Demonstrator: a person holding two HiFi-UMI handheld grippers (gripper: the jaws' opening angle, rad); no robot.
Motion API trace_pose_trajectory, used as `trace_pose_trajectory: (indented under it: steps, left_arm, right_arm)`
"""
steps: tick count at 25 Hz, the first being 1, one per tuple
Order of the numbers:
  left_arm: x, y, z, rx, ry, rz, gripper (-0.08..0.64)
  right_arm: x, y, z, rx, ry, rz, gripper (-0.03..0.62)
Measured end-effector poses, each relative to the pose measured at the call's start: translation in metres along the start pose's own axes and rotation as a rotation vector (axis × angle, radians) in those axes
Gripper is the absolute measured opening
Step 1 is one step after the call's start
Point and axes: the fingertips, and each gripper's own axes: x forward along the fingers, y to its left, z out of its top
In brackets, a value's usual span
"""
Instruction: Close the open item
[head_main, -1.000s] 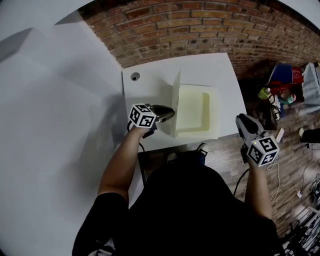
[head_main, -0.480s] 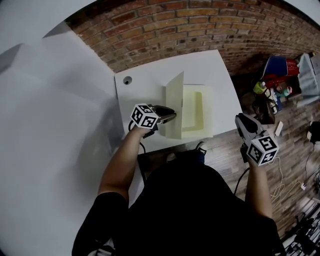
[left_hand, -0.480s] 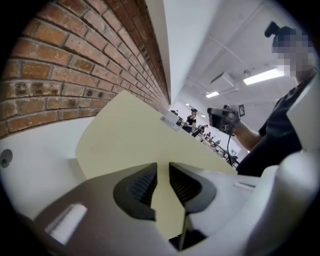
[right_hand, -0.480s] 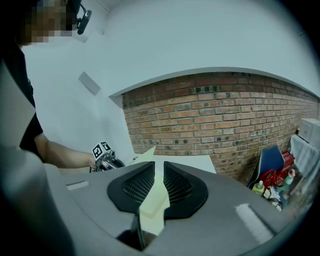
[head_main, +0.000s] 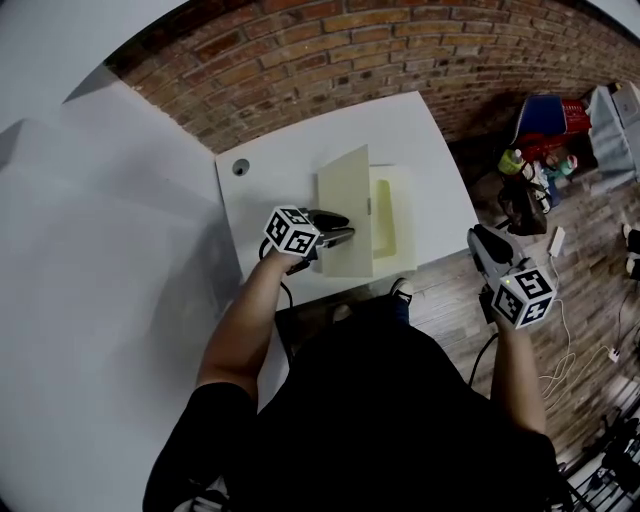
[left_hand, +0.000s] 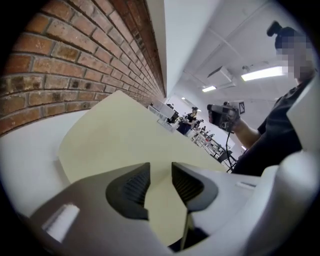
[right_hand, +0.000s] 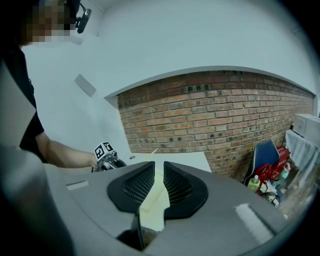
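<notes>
A shallow cream box (head_main: 396, 215) lies on the white table (head_main: 280, 165). Its hinged lid (head_main: 345, 210) leans over the tray and covers most of it. My left gripper (head_main: 338, 226) is at the lid's outer face, jaws a small way apart with nothing between them. In the left gripper view the lid (left_hand: 125, 135) fills the space just past the left gripper (left_hand: 161, 167). My right gripper (head_main: 480, 240) hangs off the table's right edge, jaws together and empty. The right gripper view looks over the right gripper (right_hand: 159, 167) at the box (right_hand: 155, 200).
A small round hole (head_main: 240, 167) sits at the table's back left corner. A brick wall (head_main: 350, 50) runs behind the table. Bottles and bags (head_main: 545, 150) clutter the wooden floor to the right. A white wall stands at the left.
The lid has swung from upright down towards the tray, pushed to the right by my left gripper. My right gripper has stayed in place off the table's edge.
</notes>
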Motion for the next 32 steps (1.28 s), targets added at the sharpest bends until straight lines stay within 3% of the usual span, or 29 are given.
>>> trace_pose_trajectory:
  steps: [32]
  left_arm:
    - [0.109,0.024,-0.017,-0.050,0.129,-0.046,0.104]
  right_arm:
    - [-0.027,-0.056,-0.029,0.100,0.025,-0.089,0.055]
